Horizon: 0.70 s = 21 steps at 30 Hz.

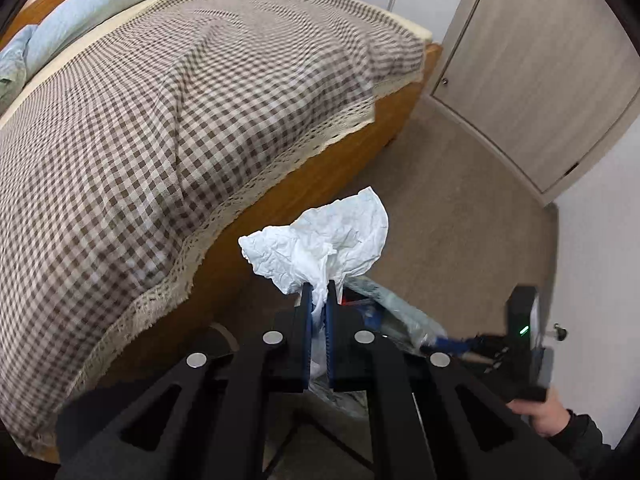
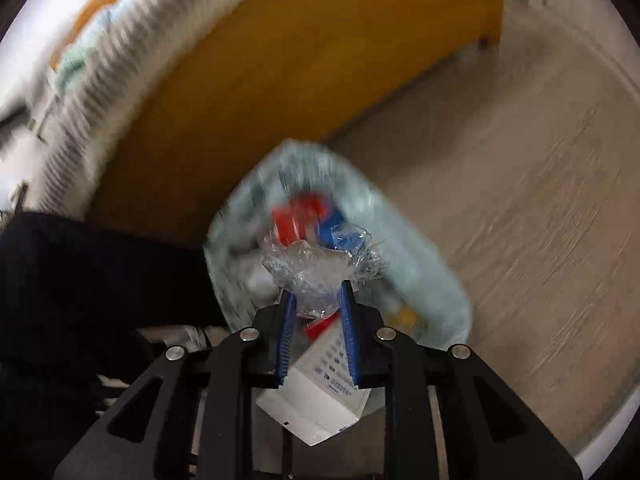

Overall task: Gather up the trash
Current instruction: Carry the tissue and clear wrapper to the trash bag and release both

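My left gripper [image 1: 319,289] is shut on a crumpled white tissue [image 1: 320,240], which fans out above its blue pads beside the bed. My right gripper [image 2: 318,290] is shut on a crumpled clear plastic wrapper [image 2: 316,264]. Below it a clear trash bag [image 2: 436,280] lies on the floor, blurred, with red and blue items [image 2: 304,218] and a white box [image 2: 316,404] in it. In the left wrist view the bag [image 1: 394,304] shows to the right of the tissue, and the right gripper's blue finger [image 1: 448,346] reaches toward it, held by a hand [image 1: 540,412].
A bed with a brown checked cover [image 1: 180,120] and orange wooden frame [image 1: 304,184] fills the left side. A pale blue pillow [image 1: 88,12] lies at its head. Beige floor [image 1: 460,208] runs right to a door [image 1: 540,72]. A dark sleeve [image 2: 80,280] crosses the right view's left.
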Available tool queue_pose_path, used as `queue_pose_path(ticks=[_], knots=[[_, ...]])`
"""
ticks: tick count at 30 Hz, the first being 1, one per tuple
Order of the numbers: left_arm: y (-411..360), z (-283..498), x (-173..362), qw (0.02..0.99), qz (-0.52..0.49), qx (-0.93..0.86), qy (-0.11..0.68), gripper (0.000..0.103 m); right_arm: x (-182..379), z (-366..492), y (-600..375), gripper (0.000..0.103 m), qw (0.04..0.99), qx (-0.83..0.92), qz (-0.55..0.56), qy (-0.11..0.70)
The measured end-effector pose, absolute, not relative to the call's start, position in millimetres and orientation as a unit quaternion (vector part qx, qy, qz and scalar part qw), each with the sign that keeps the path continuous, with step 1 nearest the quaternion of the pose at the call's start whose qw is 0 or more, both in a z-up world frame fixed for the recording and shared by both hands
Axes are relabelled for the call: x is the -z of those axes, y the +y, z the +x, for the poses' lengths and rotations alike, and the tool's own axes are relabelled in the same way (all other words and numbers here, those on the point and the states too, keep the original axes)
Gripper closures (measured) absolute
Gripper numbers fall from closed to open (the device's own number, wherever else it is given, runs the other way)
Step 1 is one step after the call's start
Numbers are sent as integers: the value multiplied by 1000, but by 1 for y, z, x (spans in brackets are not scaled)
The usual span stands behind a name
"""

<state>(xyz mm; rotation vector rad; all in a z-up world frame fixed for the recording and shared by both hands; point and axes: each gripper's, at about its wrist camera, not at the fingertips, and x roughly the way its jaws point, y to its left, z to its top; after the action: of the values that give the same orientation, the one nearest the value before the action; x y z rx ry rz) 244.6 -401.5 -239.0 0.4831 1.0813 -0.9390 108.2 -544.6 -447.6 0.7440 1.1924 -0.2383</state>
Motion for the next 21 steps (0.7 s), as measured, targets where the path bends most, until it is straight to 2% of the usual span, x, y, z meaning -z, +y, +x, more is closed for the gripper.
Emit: queue_pose_path(ticks=[6,11,13,14,21], knots=[[-424,269,285,707,249,414,516,100,489,137,-530,81,722,98,333,598],[-439,275,347,659,230,400,593,100,520,144,-528,77,677,106,373,625],[-442,275,363,642,237,392,615,100,522,146,-526,60,671,113,361,638],[-443,275,367,635,238,392,622,100,521,146,-525,42,669,122,352,643],[-461,242,410,556,325,394,655,100,486,105,-559,33,688,169,399,582]])
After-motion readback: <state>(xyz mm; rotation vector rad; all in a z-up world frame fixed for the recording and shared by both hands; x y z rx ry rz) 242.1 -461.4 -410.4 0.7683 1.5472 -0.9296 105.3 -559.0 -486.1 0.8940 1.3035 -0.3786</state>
